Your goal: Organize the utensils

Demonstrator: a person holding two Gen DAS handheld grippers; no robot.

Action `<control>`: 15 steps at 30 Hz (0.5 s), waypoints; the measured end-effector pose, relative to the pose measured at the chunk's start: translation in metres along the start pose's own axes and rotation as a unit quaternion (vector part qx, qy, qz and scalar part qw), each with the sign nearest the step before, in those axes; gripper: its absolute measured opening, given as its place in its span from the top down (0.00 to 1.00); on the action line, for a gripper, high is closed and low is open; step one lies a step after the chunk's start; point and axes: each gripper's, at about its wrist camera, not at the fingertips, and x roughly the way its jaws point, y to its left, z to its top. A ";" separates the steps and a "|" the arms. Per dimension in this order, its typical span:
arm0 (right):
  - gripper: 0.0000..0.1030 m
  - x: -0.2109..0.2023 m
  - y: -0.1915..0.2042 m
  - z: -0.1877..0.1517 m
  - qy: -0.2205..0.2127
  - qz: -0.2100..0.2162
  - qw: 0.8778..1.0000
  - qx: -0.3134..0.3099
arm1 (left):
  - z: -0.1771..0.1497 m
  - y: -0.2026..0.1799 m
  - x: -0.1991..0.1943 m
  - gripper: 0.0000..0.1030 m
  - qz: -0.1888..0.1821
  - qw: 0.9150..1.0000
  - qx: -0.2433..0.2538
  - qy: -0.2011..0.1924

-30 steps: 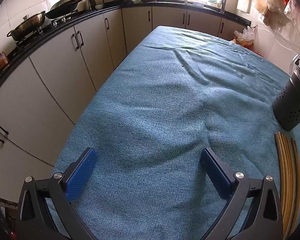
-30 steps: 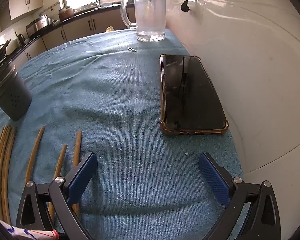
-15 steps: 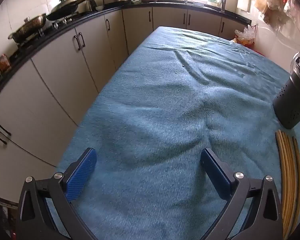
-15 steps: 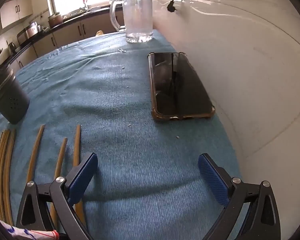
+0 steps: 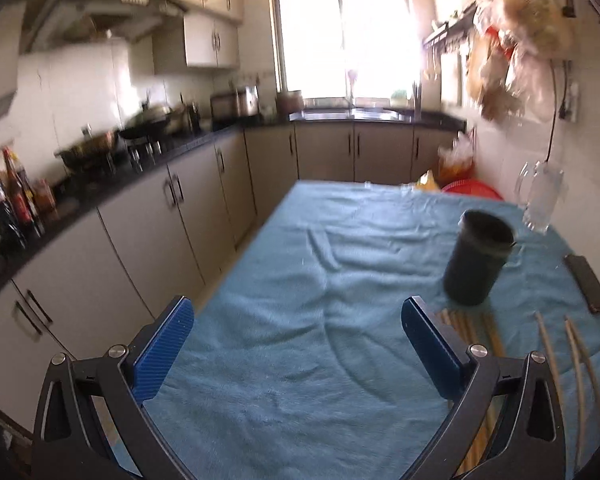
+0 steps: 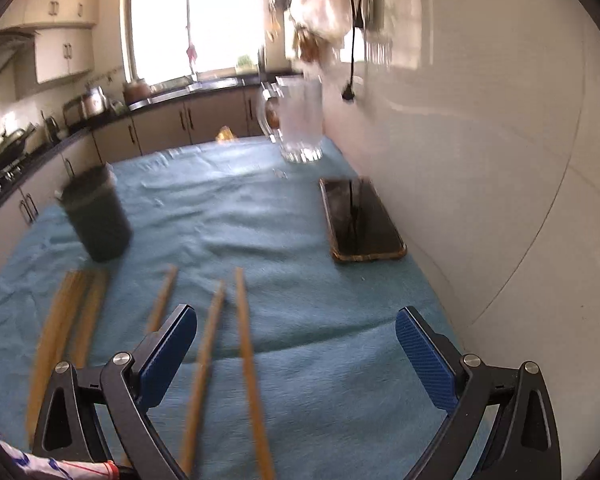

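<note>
Wooden chopsticks (image 6: 244,344) lie loose on the blue-clothed tabletop (image 6: 292,248), two between the right gripper's (image 6: 296,356) wide, empty jaws, the left gripper (image 5: 296,344) equally wide over bare cloth beside the dark holder (image 5: 476,260).

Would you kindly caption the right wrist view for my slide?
Open right claw over chopsticks on a blue cloth, holder, phone and mug beyond.
</note>
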 end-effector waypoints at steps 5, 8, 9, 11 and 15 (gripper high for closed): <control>0.01 -0.035 0.017 0.000 -0.058 0.002 0.998 0.002 | 0.007 -0.001 -0.029 0.00 -0.006 1.000 -0.029 -0.009; 0.01 -0.042 0.024 -0.003 -0.054 0.031 0.998 0.006 | 0.005 0.001 -0.040 0.00 -0.012 0.999 -0.046 -0.007; 0.01 -0.044 0.026 -0.005 -0.054 0.034 0.998 0.006 | 0.005 0.001 -0.045 0.00 -0.014 0.999 -0.047 -0.007; 0.01 -0.049 0.031 -0.008 -0.053 0.041 0.998 0.005 | 0.004 -0.003 -0.048 0.00 -0.019 0.999 -0.044 -0.003; 0.01 -0.057 0.038 -0.013 -0.050 0.051 0.997 0.001 | 0.000 -0.007 -0.058 0.00 -0.027 0.999 -0.032 0.002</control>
